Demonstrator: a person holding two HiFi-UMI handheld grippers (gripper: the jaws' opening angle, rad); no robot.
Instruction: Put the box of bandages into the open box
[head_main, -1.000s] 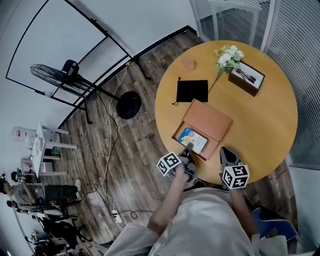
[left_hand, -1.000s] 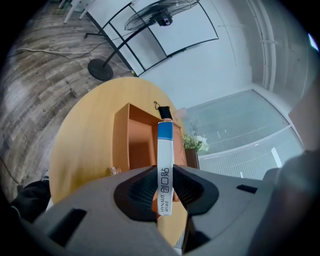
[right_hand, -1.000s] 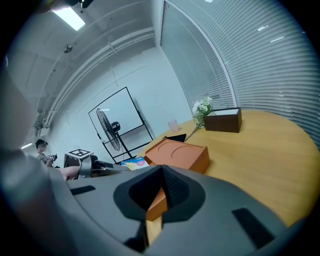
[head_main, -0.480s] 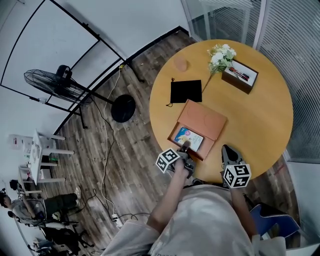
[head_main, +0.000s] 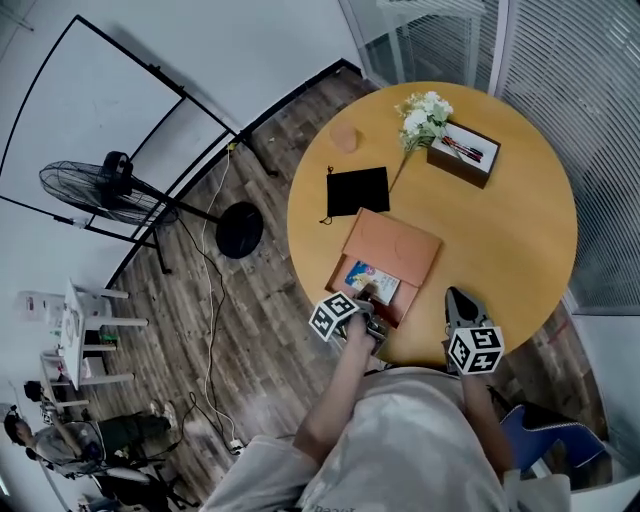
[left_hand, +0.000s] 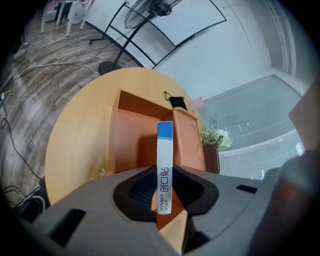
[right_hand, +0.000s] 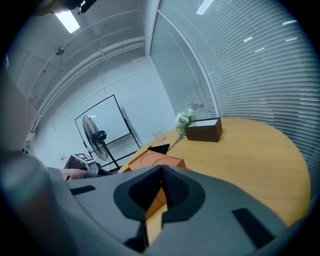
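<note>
1. We had the left gripper (head_main: 368, 303) clenched on the box of bandages (left_hand: 165, 150). The pads pressed on its two broad faces. Its narrow lettered edge faced that gripper's camera, and its long axis ran straight out along the jaws, blue end foremost.
2. The relation that mattered was that the open box (left_hand: 136, 106) lay directly ahead of and below those jaws on the round table (head_main: 520, 230). In the left gripper view the bandage box stood in line with the orange tray. The lid (left_hand: 189, 142) lay just to the right of it.
3. In the head view the bandage box hung over the near part of the tray, with a printed broad face turned towards that camera. We could not tell whether its far end already touched the tray floor.
4. The right gripper (head_main: 453, 298) had its jaws together with nothing between them. It sat at the table's near edge, well apart to the right of the open box. The left hand was therefore the nearer one, and the only one carrying anything.
5. We judged that the coming move called only for easing the left gripper forward and down along the bandage box's own long axis. The blue end would have to clear the near wall of the tray before the pads let go.
</note>
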